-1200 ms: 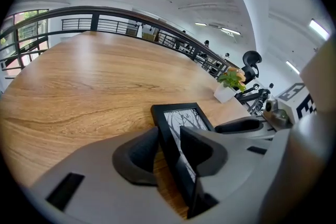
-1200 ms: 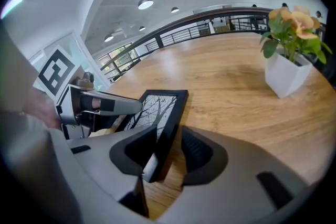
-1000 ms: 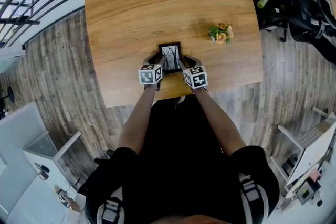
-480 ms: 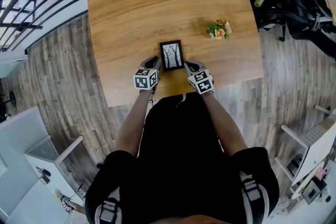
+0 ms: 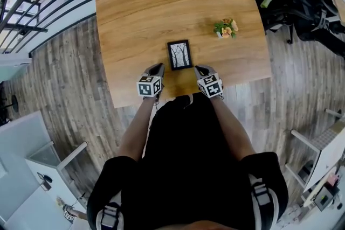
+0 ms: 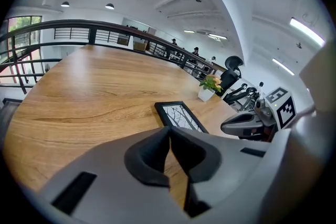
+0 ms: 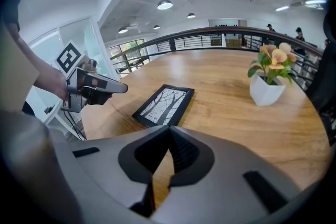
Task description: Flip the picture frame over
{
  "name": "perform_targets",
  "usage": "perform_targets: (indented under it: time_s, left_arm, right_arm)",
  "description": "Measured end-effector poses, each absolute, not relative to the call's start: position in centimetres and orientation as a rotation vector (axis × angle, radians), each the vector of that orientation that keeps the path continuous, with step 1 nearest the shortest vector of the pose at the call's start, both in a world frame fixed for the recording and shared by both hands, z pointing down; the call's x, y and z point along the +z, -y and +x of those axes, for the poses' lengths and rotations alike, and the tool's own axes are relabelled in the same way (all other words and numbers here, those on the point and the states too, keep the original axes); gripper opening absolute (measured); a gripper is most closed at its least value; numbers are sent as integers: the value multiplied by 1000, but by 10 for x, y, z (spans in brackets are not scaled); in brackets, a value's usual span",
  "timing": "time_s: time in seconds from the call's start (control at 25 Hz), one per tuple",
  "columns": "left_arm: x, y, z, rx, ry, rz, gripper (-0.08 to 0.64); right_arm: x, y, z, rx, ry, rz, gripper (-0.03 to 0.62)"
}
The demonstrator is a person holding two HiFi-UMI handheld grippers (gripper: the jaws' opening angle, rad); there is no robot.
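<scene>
The black picture frame lies flat on the wooden table, its tree picture facing up. My left gripper hovers just left of the frame's near corner, clear of it. Its jaws have just closed and meet with nothing between them. To the right of the frame's near edge is my right gripper, shut and empty, also apart from the frame. The left gripper view shows the frame beyond the shut left gripper. In the right gripper view the frame lies ahead of the shut right gripper.
A small potted plant in a white pot stands on the table to the frame's far right. The table's near edge runs just under both grippers. A dark railing lines the far side, and office chairs stand at the upper right.
Both grippers have drawn back from the frame's sides toward the table's near edge, and their jaws have closed. The frame has stayed flat, picture up.
</scene>
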State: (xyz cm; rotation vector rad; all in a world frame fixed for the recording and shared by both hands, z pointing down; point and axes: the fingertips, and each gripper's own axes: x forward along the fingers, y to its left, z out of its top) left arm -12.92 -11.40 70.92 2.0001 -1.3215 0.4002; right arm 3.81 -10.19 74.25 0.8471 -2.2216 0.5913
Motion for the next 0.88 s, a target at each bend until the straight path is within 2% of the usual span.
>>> perform_targets:
  time_s: [0.88]
  left_arm:
    - [697,79,-138,439,1353,2012,28]
  right_arm:
    - [727,92,53,540,2233,908,8]
